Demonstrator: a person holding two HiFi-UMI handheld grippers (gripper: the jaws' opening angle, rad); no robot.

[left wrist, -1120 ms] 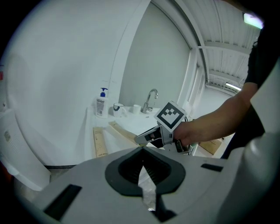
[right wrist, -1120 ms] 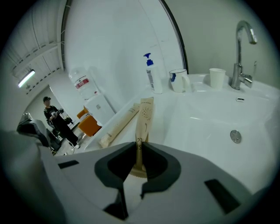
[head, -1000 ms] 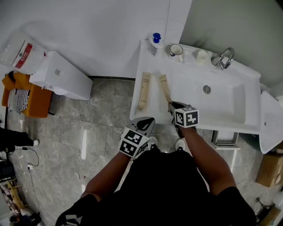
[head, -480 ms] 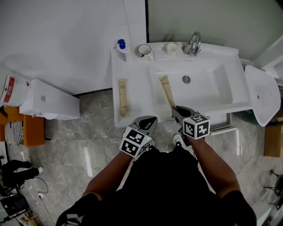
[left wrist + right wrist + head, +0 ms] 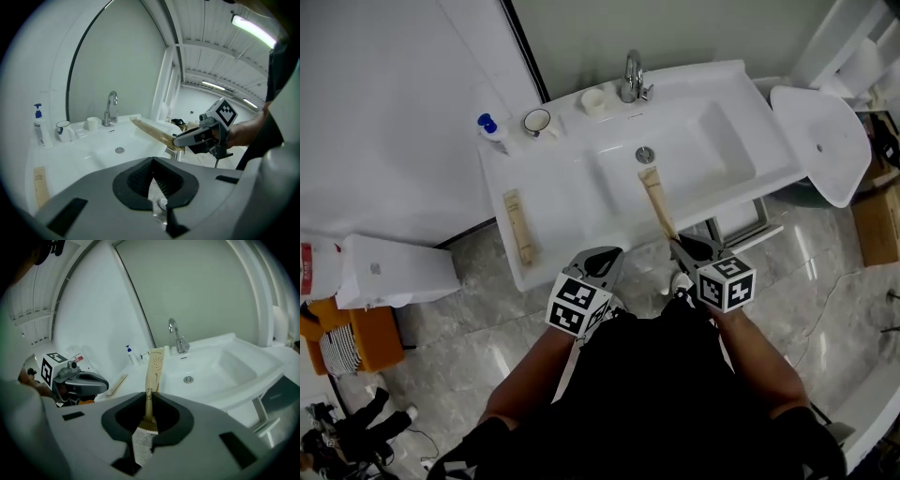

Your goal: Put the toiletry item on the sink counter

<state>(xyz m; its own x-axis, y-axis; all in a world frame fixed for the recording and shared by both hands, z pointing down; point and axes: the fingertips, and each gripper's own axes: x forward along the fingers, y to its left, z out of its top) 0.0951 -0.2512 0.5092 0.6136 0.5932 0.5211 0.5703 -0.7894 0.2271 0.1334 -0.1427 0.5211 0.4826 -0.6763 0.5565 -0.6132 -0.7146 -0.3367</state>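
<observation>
**Head view:** The right gripper (image 5: 686,247) holds a tan packet (image 5: 657,199) by its near end. The packet points out over the basin (image 5: 712,141) and is not yet resting on the counter (image 5: 562,202). A second packet (image 5: 518,238) lies flat on the counter's left part. The left gripper (image 5: 602,262) hangs at the counter's front edge.

**Left gripper view:** The jaws are closed together with nothing between them.

**Right gripper view:** The jaws are clamped on the packet's lower end, and the rest stands up past the tips.

**Step in hand:** Transport to placement, by the look of it. The next move probably calls for bringing the packet over flat counter, lowering it until it lies flat, then releasing.
</observation>
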